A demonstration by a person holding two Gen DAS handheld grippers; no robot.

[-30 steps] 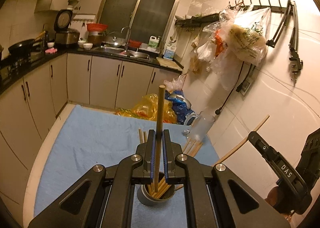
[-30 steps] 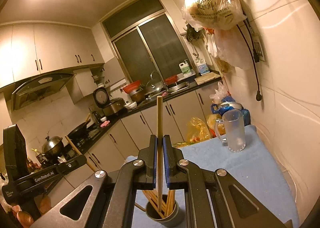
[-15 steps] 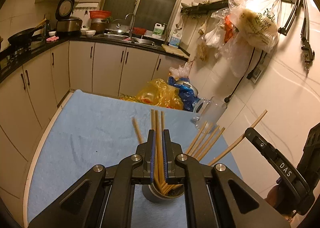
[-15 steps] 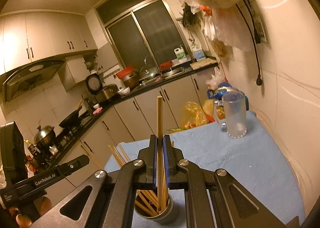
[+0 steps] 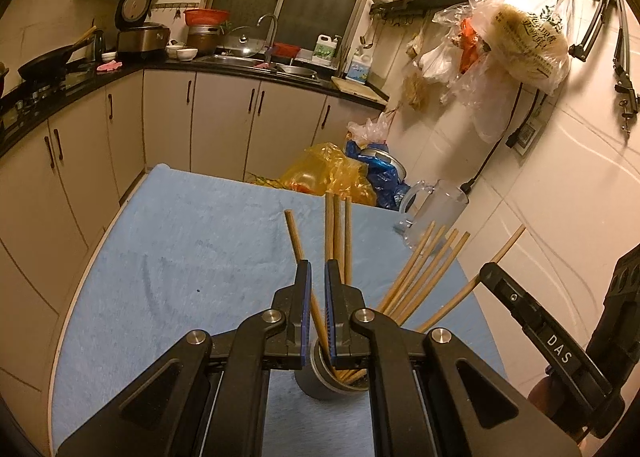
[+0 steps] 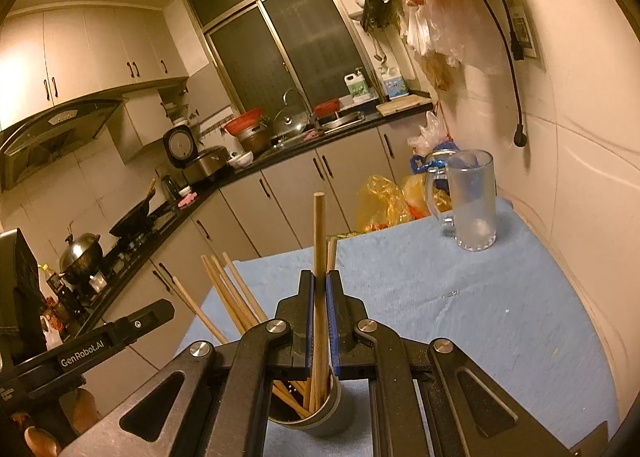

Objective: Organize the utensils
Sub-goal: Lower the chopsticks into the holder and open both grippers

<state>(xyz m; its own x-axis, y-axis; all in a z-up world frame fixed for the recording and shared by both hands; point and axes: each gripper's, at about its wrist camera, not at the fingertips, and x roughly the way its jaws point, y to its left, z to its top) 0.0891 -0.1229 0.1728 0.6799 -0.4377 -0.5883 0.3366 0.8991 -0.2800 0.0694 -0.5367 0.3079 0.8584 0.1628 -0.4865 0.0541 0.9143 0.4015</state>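
Observation:
A grey metal cup (image 5: 320,381) (image 6: 324,417) holding several wooden chopsticks (image 5: 338,229) stands on the blue cloth (image 5: 180,257), right under both grippers. My left gripper (image 5: 316,281) hovers over the cup with its jaws nearly together. No stick is pinched there; a leaning chopstick (image 5: 294,235) shows through the gap from below. My right gripper (image 6: 318,277) is shut on an upright chopstick (image 6: 319,233) whose lower end is inside the cup. In the left wrist view the right gripper (image 5: 486,277) comes in from the right with that chopstick.
A frosted glass mug (image 5: 436,209) (image 6: 474,209) stands at the cloth's far right corner by the tiled wall. Yellow and blue plastic bags (image 5: 332,173) lie beyond the far edge. Kitchen cabinets (image 5: 224,117) line the back and left.
Both grippers have sunk toward the cup. The chopstick that stood between the left pads is no longer there and stands among the others. The right's chopstick has gone down into the cup.

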